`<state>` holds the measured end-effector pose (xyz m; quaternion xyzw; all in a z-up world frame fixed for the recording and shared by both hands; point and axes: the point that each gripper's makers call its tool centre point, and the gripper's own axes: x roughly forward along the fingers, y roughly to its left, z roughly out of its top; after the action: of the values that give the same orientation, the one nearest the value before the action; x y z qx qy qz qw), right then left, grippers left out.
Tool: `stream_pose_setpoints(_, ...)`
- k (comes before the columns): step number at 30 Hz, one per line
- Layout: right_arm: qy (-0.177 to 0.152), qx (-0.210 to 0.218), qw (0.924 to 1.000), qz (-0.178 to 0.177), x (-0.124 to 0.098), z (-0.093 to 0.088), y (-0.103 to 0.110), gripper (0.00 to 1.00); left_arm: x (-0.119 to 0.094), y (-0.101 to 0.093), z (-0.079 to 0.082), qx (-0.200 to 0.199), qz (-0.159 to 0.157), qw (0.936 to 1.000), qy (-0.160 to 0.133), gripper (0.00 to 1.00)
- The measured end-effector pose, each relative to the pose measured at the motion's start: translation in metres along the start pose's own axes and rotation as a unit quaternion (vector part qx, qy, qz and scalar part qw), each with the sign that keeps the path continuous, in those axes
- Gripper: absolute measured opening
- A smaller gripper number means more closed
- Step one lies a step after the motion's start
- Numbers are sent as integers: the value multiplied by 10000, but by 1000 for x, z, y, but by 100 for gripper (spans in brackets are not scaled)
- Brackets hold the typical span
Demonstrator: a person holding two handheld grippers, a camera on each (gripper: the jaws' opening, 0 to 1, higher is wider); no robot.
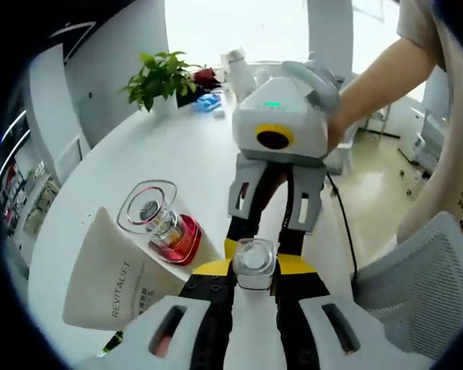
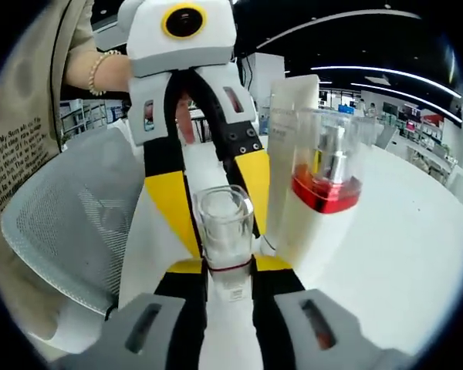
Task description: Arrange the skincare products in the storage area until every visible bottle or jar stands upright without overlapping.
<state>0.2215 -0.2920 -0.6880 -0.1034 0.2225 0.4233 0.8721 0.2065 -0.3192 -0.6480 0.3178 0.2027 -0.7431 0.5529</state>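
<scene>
We've got both grippers, left (image 1: 254, 289) and right (image 2: 227, 289), clamped on one small clear-capped bottle (image 2: 225, 223) beside the red perfume bottle (image 1: 170, 230) and white tube (image 1: 116, 277).

Left tongs (image 1: 255, 287): jaws closed on the clear-capped bottle (image 1: 255, 264), at its sides.
Right tongs (image 1: 264, 231): reach in from above, yellow tips at that same bottle.
Red bottle (image 1: 168, 227): upright on the desk (image 1: 177, 154), clear faceted cap, beside the white tube.
White tube (image 1: 119, 274): lettered REVITALIFT, just left of the red bottle.
Plant (image 1: 160, 77): far end of the desk.
Mesh chair (image 1: 420, 289): at right.
</scene>
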Motion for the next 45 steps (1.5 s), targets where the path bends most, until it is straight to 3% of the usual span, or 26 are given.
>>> stream_pose_setpoints(30, 105, 23, 9996, -277, 0, -4, -11, 21, -6, 9, 1, 108, 45, 9999, -2, 19)
stream_pose_setpoints(45, 264, 371, 9977, -505, -6, -15, -13, 28, -23, 6, -15, -81, 191, 9998, 83, 26)
